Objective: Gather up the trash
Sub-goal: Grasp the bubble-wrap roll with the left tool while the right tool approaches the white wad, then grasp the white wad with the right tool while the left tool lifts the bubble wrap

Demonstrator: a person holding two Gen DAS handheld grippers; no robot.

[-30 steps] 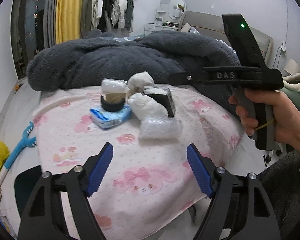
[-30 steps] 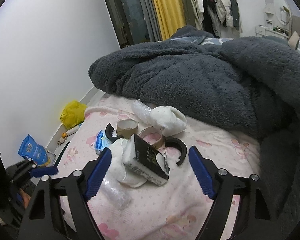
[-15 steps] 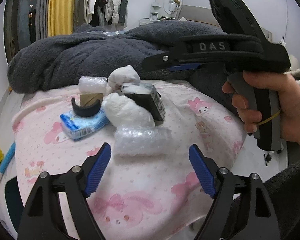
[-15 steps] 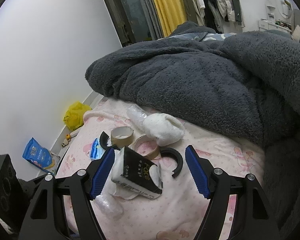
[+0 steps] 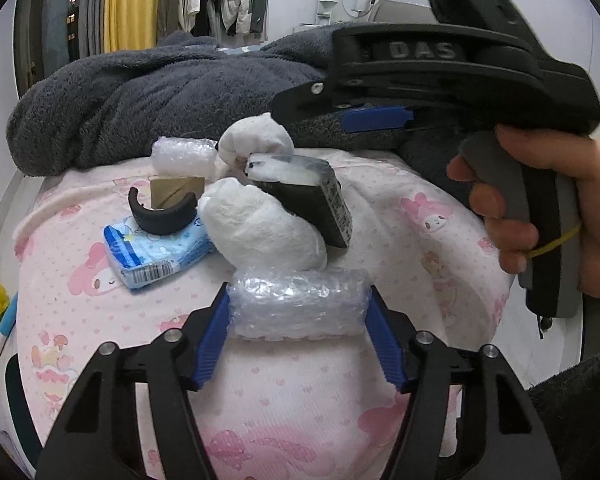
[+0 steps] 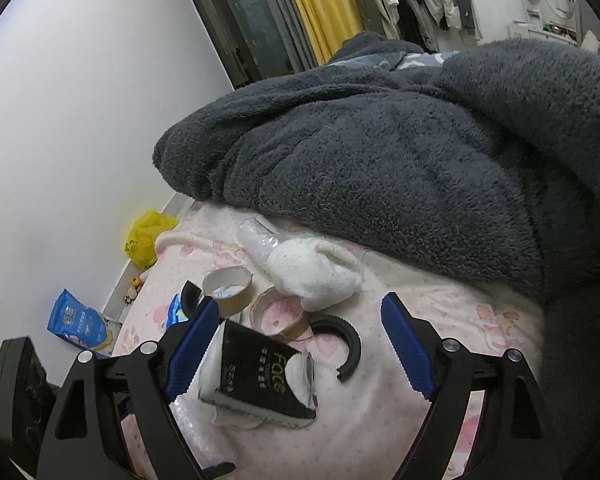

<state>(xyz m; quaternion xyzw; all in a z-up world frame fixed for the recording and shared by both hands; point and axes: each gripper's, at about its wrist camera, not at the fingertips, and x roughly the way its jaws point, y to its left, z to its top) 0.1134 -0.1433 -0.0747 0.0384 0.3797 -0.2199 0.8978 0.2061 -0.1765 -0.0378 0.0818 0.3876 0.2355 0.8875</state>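
A clear bubble wrap roll lies on the pink bed sheet. My left gripper is closing on it, and both blue pads touch its ends. Behind it are a white fluffy sock, a black tissue box, a blue tissue pack and a black C-shaped piece. My right gripper hovers over the black tissue box with its jaws opening. The box sits by the left pad, and the other pad is clear of it.
A dark grey fleece blanket is heaped across the back of the bed. Two cardboard tape cores, a second bubble wrap roll and another black C-shaped piece lie nearby. A yellow bag and a blue bag are on the floor.
My left gripper moved forward and down to the bubble wrap roll and closed around it. The right gripper came in lower over the black tissue box, and its jaws widened.
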